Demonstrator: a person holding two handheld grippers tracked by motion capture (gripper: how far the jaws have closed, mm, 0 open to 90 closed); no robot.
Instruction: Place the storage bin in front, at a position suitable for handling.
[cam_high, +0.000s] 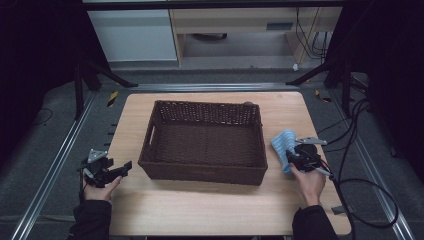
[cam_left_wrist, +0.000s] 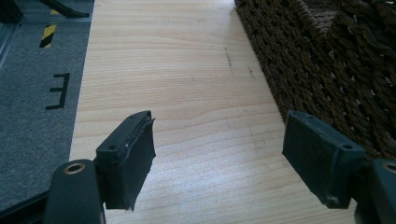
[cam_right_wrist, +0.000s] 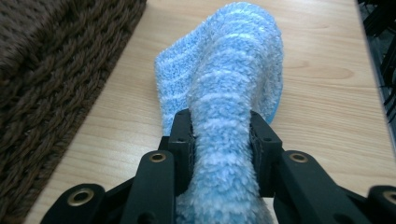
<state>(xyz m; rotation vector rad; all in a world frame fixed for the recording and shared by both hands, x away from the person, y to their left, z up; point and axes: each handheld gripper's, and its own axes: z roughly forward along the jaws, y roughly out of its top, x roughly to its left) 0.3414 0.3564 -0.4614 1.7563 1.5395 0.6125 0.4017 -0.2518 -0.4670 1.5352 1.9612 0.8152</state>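
The fluffy blue sock (cam_right_wrist: 224, 93) lies on the table (cam_high: 210, 205) just right of the wicker basket (cam_high: 205, 172), bunched into a ridge that gives the pads something to bite. The right tongs (cam_right_wrist: 222, 140) are clamped on that ridge, jaws pressed into the pile on both sides, probably ready to lift it toward the basket. Left of the basket, the left tongs (cam_left_wrist: 219, 154) hover with jaws wide apart, holding nothing, seemingly waiting.
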